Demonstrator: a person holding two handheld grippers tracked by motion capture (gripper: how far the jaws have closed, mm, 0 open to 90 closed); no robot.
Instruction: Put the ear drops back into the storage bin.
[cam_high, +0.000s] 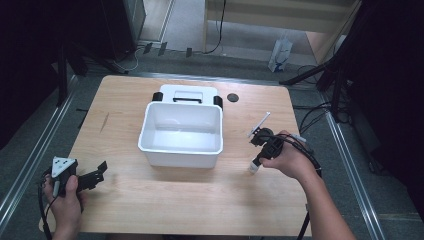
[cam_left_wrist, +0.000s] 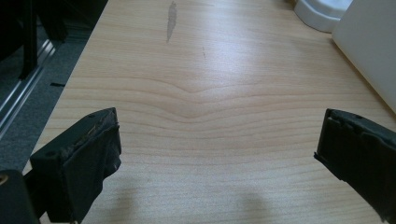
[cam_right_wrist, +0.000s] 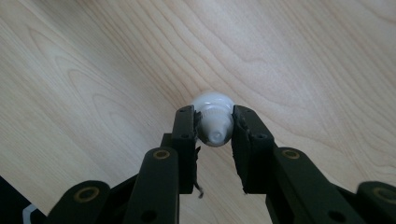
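On table (cam_high: 125, 200): one bin (cam_high: 181, 134), one bottle (cam_right_wrist: 213, 120).

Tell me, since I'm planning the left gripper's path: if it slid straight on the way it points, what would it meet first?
Probably the white bin. The left gripper, jaws open, points across bare table; the bin's wall crosses its right side ahead. Depth is unclear, so it might just graze past.

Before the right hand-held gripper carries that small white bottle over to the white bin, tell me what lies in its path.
Nothing visible does. The right hand-held gripper is shut on the small white bottle, and bare wooden table lies between it and the white bin. Only the bin's near wall has to be cleared.
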